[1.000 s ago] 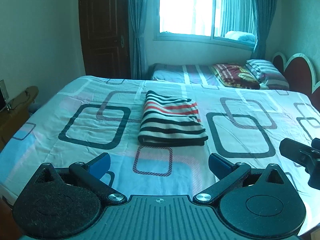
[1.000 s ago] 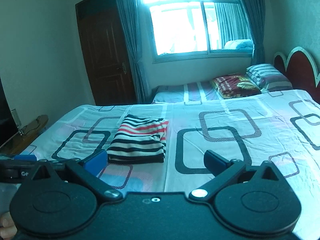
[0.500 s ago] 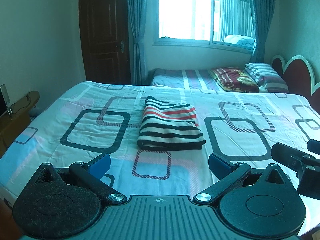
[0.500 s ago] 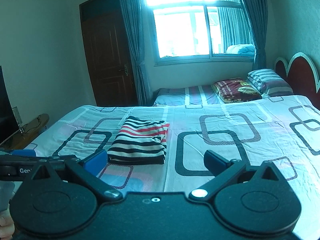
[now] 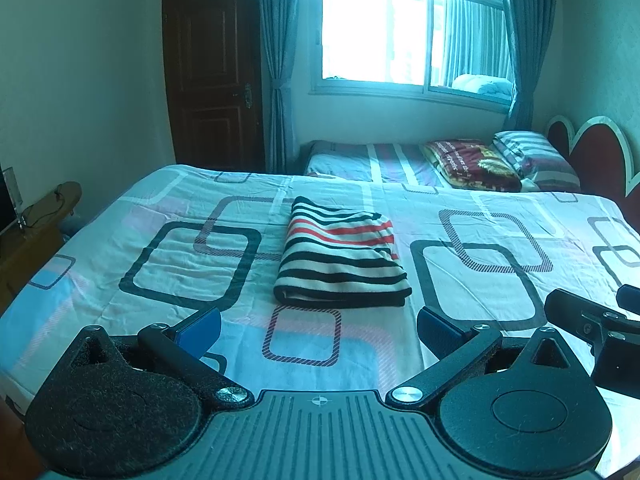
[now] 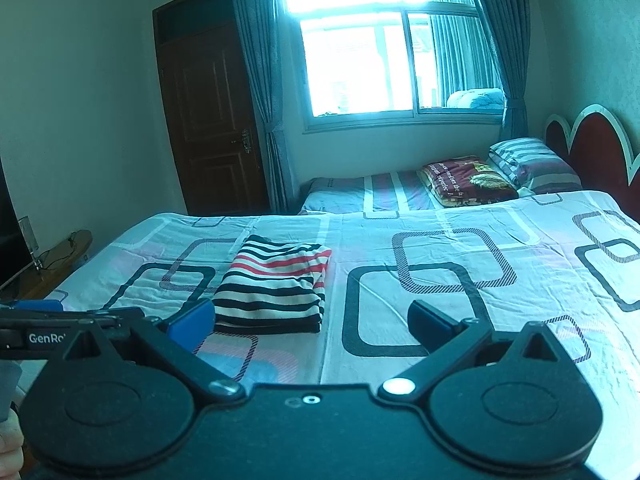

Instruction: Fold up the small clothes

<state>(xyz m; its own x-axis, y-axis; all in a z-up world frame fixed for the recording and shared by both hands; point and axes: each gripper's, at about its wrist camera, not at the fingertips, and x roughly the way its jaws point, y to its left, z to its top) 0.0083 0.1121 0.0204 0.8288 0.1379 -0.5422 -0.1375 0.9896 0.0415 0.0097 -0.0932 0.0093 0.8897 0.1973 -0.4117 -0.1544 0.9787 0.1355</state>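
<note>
A striped garment (image 5: 340, 258) in black, white and red lies folded into a neat rectangle on the bed sheet (image 5: 160, 256). My left gripper (image 5: 318, 326) is open and empty, held back from the garment near the bed's front edge. My right gripper (image 6: 310, 320) is open and empty too, to the right of the left one. The garment shows in the right wrist view (image 6: 276, 284) ahead and left of the fingers. The right gripper's body shows at the right edge of the left wrist view (image 5: 592, 324).
The bed has a patterned sheet with dark squares. Pillows (image 5: 532, 152) and a folded blanket (image 5: 468, 162) lie on a second bed by the headboard (image 5: 592, 156). A wooden door (image 5: 216, 80) and a window (image 5: 408, 36) are behind. A wooden stand (image 5: 36, 224) is at the left.
Both grippers have drawn back and risen a little, so the folded garment looks slightly farther away. Both stay open and empty.
</note>
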